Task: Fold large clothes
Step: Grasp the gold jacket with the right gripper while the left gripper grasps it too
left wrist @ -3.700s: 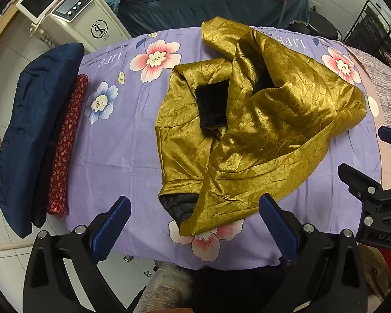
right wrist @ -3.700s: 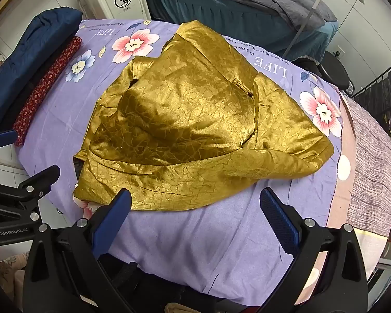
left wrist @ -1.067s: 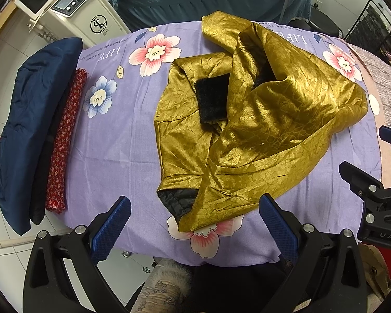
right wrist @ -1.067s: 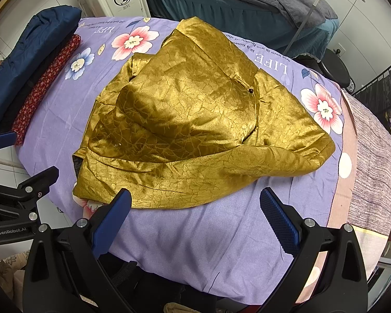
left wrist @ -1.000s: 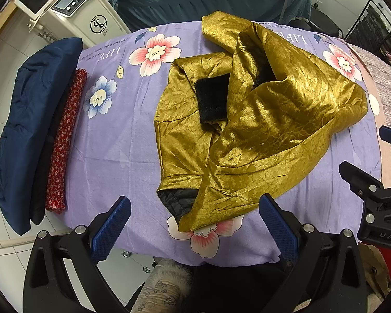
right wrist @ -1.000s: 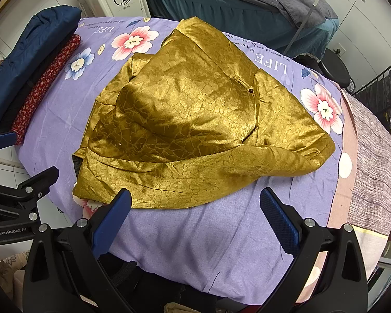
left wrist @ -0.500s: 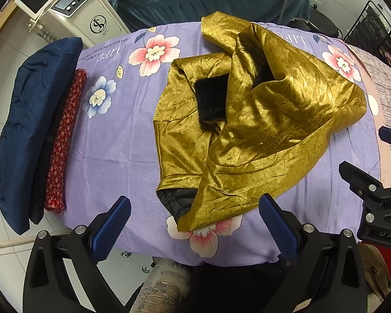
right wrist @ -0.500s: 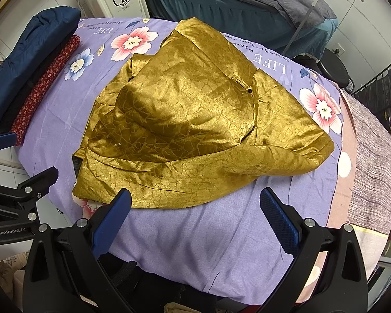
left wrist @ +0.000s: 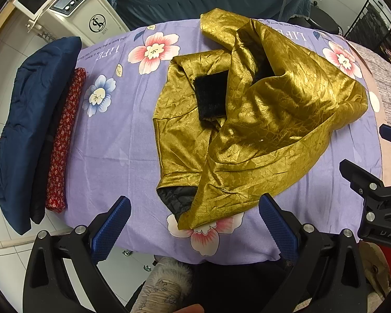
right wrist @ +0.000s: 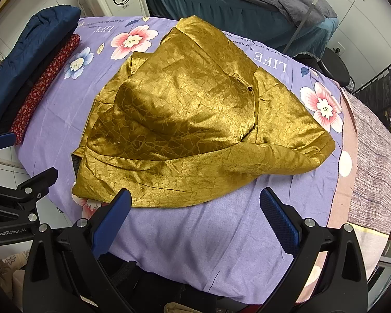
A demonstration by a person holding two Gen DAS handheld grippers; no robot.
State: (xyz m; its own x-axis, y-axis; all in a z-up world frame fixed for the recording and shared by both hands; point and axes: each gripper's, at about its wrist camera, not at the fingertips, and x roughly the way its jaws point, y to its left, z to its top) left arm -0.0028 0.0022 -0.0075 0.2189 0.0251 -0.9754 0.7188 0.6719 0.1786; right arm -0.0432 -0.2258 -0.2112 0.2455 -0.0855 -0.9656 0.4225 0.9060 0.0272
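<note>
A gold satin jacket [left wrist: 260,120] with a black fleece lining [left wrist: 212,97] is seen lying crumpled in a heap on the floral purple sheet [left wrist: 112,140] that covers the bench. The left gripper [left wrist: 194,220] and the right gripper [right wrist: 195,219] are both held wide apart above the near edge, with nothing gripped. The cloth is judged soft, light and slippery, though padded enough to keep some bulk, so slipping under a shallow pinch is likely. The hem corner [left wrist: 187,224] nearest the left gripper is judged the best hold. Folded clothes [left wrist: 34,125] are stacked at the left edge.
</note>
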